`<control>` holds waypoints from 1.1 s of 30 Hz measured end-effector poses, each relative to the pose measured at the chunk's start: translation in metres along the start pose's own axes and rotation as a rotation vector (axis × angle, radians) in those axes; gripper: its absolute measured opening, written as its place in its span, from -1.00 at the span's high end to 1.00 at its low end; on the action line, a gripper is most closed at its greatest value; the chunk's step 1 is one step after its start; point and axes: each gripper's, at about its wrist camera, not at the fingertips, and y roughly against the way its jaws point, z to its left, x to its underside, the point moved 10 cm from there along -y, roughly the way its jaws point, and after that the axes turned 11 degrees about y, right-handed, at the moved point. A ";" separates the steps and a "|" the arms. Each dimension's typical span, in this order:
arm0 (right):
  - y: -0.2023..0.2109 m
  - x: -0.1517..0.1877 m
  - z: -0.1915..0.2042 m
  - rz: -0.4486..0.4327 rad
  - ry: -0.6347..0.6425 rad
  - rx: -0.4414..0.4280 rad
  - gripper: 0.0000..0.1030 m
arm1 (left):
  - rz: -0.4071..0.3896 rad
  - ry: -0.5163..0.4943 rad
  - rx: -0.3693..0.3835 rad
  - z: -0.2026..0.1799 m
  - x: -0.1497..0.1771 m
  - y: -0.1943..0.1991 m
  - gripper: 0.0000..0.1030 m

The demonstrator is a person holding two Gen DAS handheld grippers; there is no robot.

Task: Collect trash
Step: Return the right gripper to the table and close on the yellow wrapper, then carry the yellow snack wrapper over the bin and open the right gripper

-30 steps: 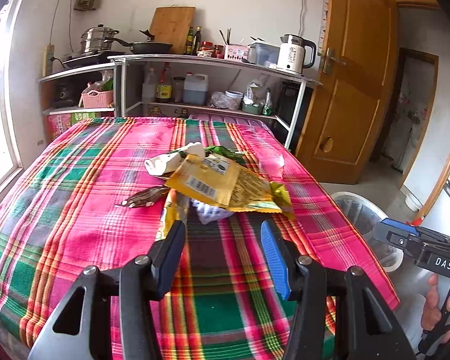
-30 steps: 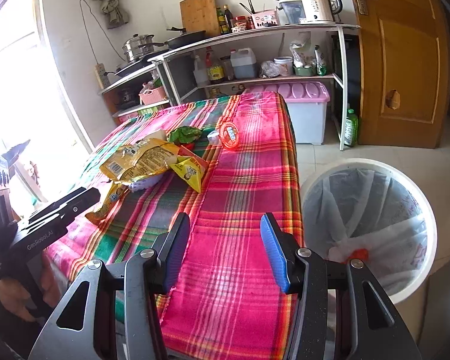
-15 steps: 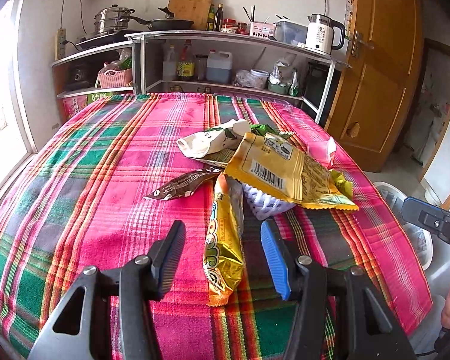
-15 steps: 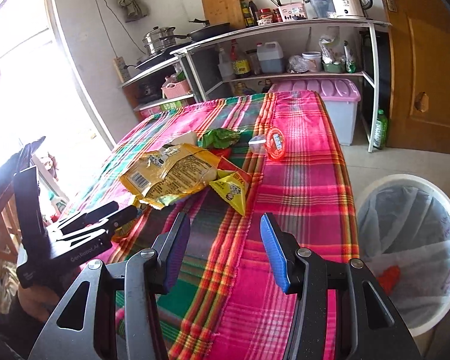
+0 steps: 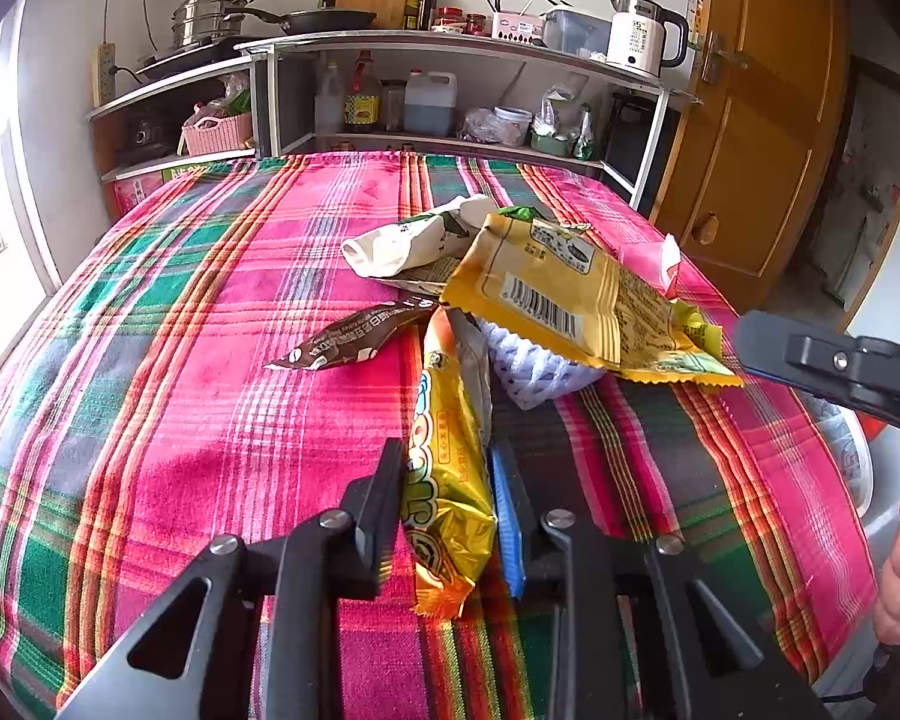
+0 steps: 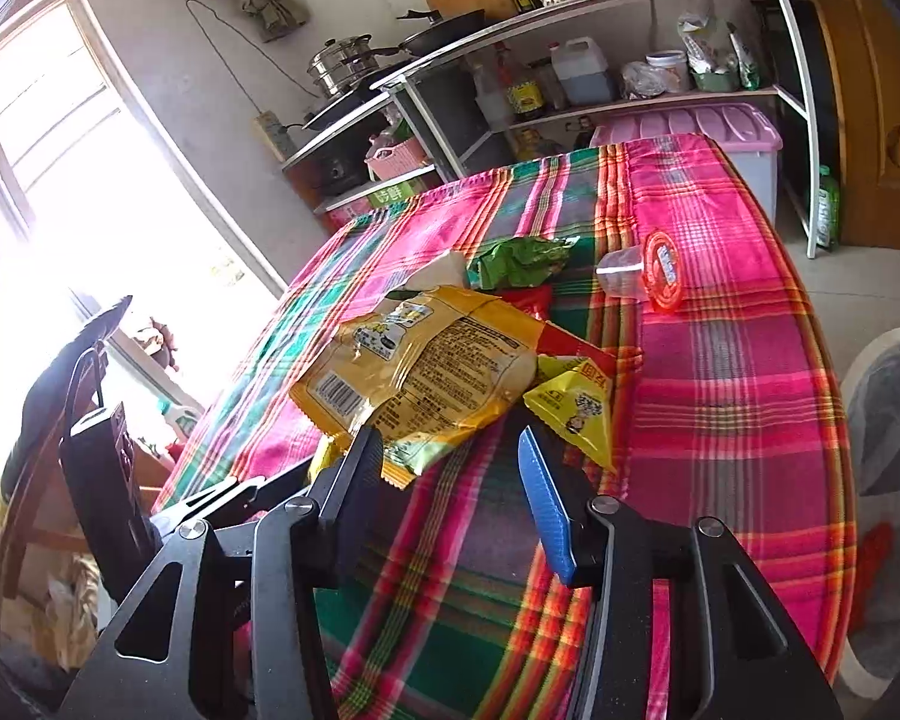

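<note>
Two grippers: the left gripper (image 5: 447, 495) is closing around the orange-yellow snack wrapper (image 5: 447, 468); the right gripper (image 6: 450, 480) stands spread, empty. Pinch the wrapper mid-length, lifting clear of the large yellow bag (image 5: 576, 300).

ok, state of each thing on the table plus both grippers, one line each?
left gripper: jaws closing, long yellow wrapper between them
long yellow wrapper: flat on the cloth, far end under the pile
right gripper: open, empty, at the big yellow bag's near edge
big yellow bag: crumpled, barcode up, on top of the pile
brown sachet: flat, torn open
clear cup: on its side, red lid on
bin: lined
</note>
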 end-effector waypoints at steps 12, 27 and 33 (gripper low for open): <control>-0.028 0.006 -0.001 0.080 -0.104 -0.052 0.76 | -0.002 0.017 0.029 0.003 0.004 0.006 0.45; 0.009 -0.003 0.005 -0.012 -0.034 0.007 0.94 | -0.035 0.032 0.042 0.006 0.003 0.019 0.70; 0.030 -0.004 0.003 -0.053 -0.038 0.016 0.94 | -0.072 0.026 0.056 0.000 -0.002 0.036 0.71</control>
